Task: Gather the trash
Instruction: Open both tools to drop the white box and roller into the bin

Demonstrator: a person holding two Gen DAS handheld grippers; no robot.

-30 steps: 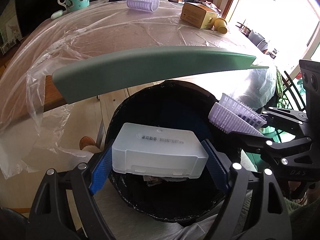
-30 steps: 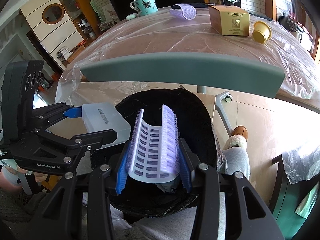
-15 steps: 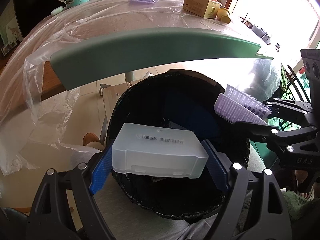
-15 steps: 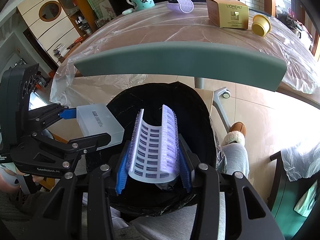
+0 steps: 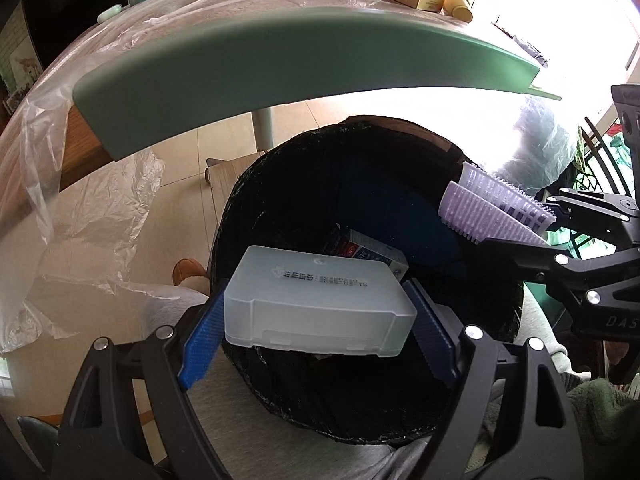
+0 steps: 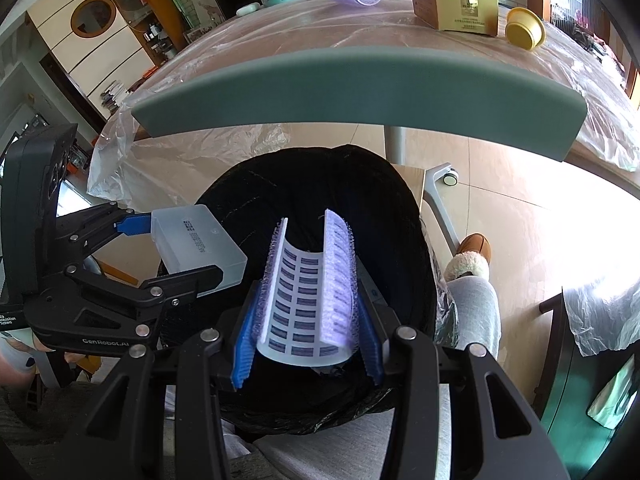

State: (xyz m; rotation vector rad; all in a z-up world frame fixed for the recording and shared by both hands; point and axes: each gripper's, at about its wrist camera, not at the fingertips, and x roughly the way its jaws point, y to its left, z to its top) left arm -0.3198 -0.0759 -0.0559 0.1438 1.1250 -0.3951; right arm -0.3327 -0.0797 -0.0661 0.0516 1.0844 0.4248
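Below the plastic-covered table, a green edge overhangs the black-lined bin. Left gripper clamps a translucent box over the bin's near rim. Right gripper pinches a purple hair roller above the bin mouth, just beside the box, not touching. Bin interior stays largely open.

We see a plastic-draped table above pale floor tiles, cream cabinets beyond its left edge, bright daylight at right.
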